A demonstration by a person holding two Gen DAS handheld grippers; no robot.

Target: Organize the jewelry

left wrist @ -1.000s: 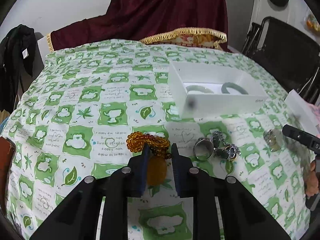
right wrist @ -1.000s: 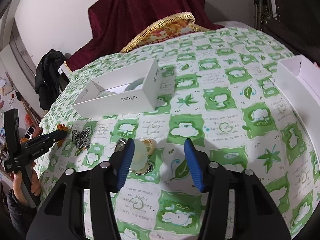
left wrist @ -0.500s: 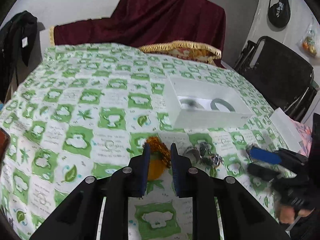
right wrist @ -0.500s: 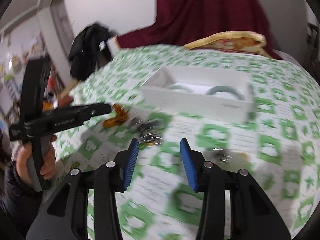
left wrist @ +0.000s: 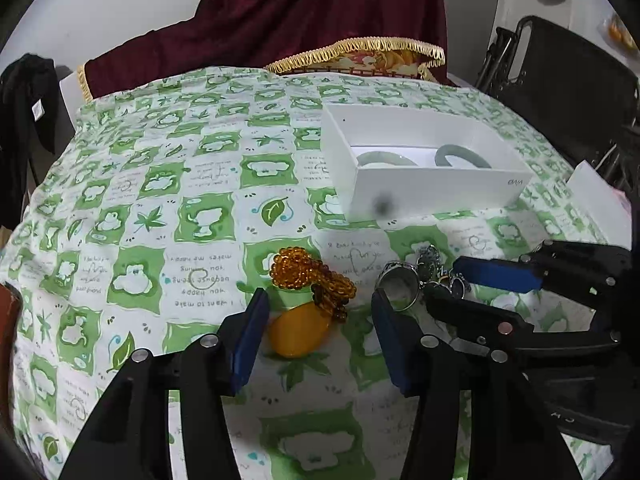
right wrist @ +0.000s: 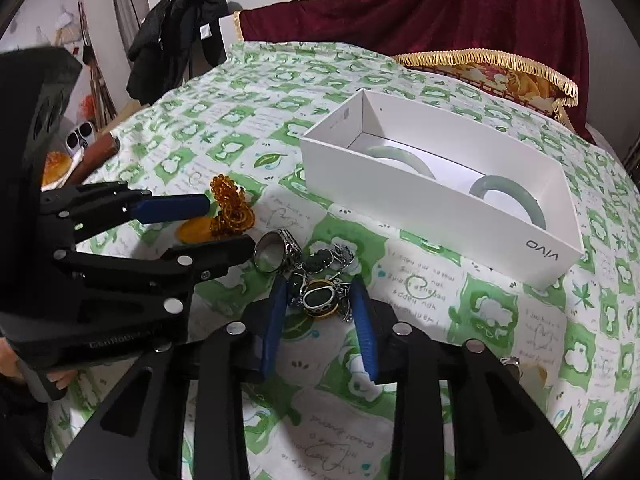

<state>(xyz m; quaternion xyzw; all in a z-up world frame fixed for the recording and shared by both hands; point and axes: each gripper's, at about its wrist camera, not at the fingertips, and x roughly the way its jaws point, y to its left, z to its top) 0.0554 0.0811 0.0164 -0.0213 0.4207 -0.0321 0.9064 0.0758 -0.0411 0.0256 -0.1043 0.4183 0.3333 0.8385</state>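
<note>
Right gripper (right wrist: 320, 312), fingers half open, straddles the pendant (right wrist: 318, 300), holding nothing; left gripper (left wrist: 320, 330), wide open, brackets the amber (left wrist: 298, 332).

Two jade bangles (right wrist: 516, 200) (in one white box (right wrist: 440, 208)), one amber bead strand (left wrist: 310, 276), one silver ring (right wrist: 272, 250)

- My left camera sits on my left claw (left wrist: 318, 334). It looks forward and down at the table (left wrist: 168, 184), very close.
- My right camera sits on my right claw (right wrist: 320, 306). It looks forward and a bit left, close too.
- Both cameras see the white box (left wrist: 436, 196) (right wrist: 452, 216), the orange beads (left wrist: 308, 276) (right wrist: 232, 208) and the silver ring (left wrist: 398, 284) (right wrist: 274, 250).
- Each camera sees the other claw.
</note>
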